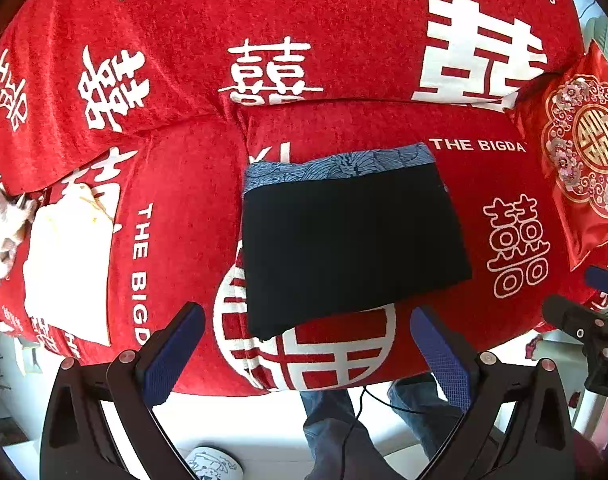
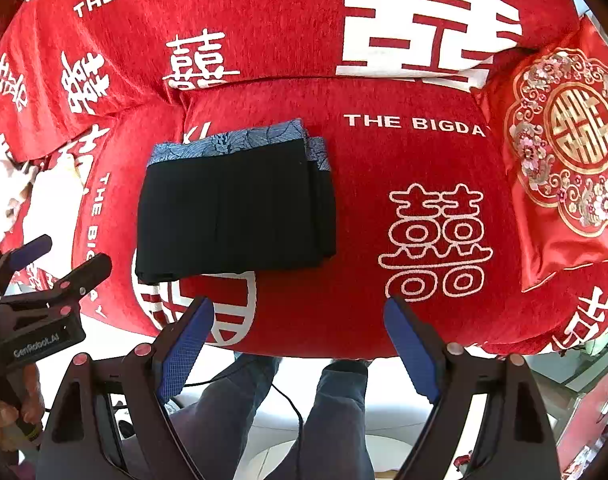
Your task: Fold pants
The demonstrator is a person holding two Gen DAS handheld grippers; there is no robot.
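The black pants (image 1: pixel 350 248) lie folded into a compact rectangle on the red sofa seat, with a blue patterned waistband (image 1: pixel 340 164) along the far edge. They also show in the right wrist view (image 2: pixel 236 216), with stacked layers at their right side. My left gripper (image 1: pixel 308 312) is open and empty, held above the seat's front edge just short of the pants. My right gripper (image 2: pixel 300 304) is open and empty, in front of the seat and to the right of the pants. Each gripper shows in the other's view, the right one (image 1: pixel 584 300) and the left one (image 2: pixel 60 256).
A red sofa cover (image 1: pixel 184 208) with white characters spans the seat and backrest. A red embroidered cushion (image 2: pixel 564 168) leans at the right. A folded white cloth (image 1: pixel 68 264) lies on the seat at the left. The person's legs (image 2: pixel 288 408) and a cable are below.
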